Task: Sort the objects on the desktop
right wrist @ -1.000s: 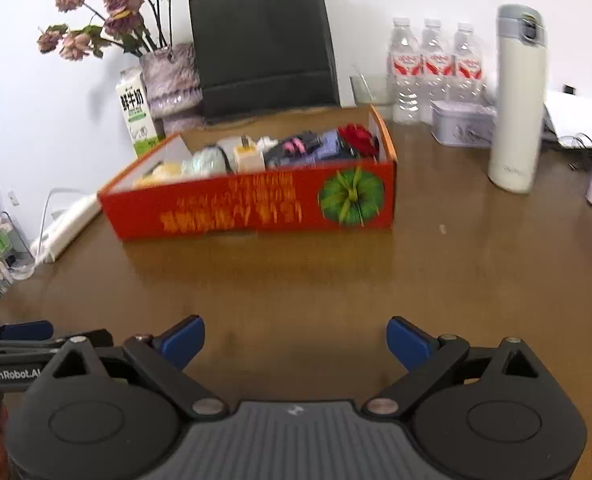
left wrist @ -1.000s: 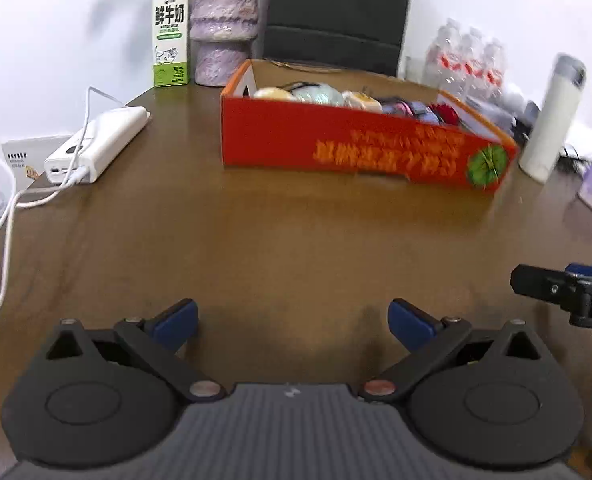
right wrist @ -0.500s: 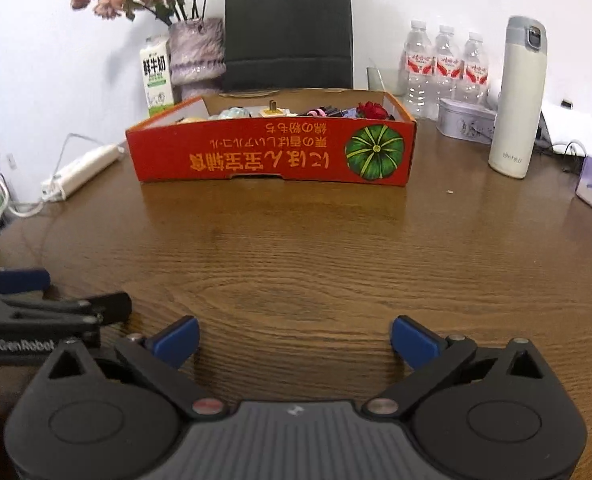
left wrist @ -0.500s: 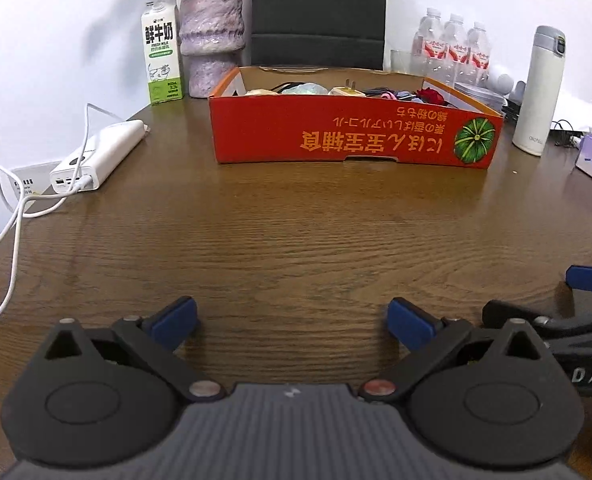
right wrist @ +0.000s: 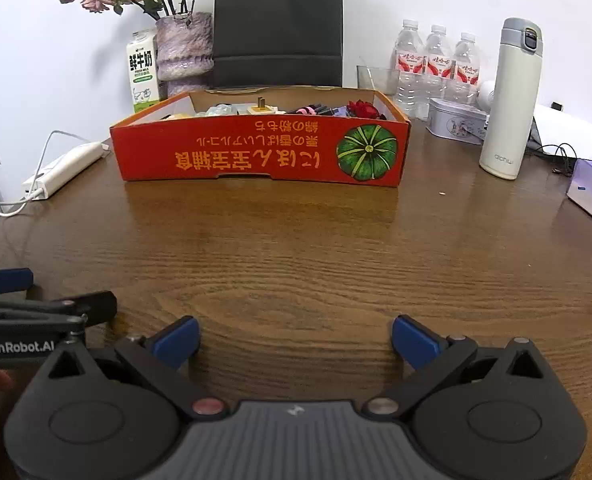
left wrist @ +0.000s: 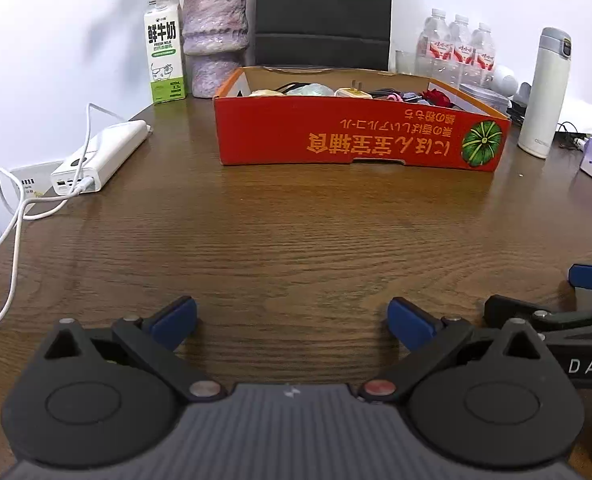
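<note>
Dark wood-grain table (left wrist: pixel 296 232) (glossy, reflecting light), plain white wall (left wrist: pixel 56 40) behind.

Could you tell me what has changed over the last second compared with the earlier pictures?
Both grippers drew back from the red box and levelled out, so the views now look across the table rather than down into the box. The left gripper and right gripper stayed open and empty, side by side. Box, power bank and flask stayed put.
</note>
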`<state>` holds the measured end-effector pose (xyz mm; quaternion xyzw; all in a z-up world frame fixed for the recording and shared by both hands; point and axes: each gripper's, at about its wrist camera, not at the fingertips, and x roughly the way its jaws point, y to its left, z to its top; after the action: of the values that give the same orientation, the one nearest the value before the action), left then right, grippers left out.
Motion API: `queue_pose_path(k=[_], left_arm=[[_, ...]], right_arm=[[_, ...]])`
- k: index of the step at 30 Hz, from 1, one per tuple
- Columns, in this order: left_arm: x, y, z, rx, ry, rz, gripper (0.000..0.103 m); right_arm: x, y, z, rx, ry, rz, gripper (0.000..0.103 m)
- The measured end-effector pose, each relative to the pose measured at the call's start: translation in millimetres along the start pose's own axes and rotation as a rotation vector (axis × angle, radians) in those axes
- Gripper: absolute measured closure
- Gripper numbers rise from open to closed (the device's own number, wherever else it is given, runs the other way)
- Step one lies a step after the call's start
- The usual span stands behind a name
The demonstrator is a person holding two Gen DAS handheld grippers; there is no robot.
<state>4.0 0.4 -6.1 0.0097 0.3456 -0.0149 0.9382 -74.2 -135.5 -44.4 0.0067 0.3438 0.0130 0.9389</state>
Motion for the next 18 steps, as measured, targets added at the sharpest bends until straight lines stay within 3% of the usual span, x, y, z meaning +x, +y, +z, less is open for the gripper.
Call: queue_pose_path(k=[18], left_arm=[[1.1, 3.0, 0.8, 0.003, -0.001, -0.008, 0.0]], right_arm=[[4.1, -1.3, 3.3, 0.004, 0.001, -0.011, 0.0]])
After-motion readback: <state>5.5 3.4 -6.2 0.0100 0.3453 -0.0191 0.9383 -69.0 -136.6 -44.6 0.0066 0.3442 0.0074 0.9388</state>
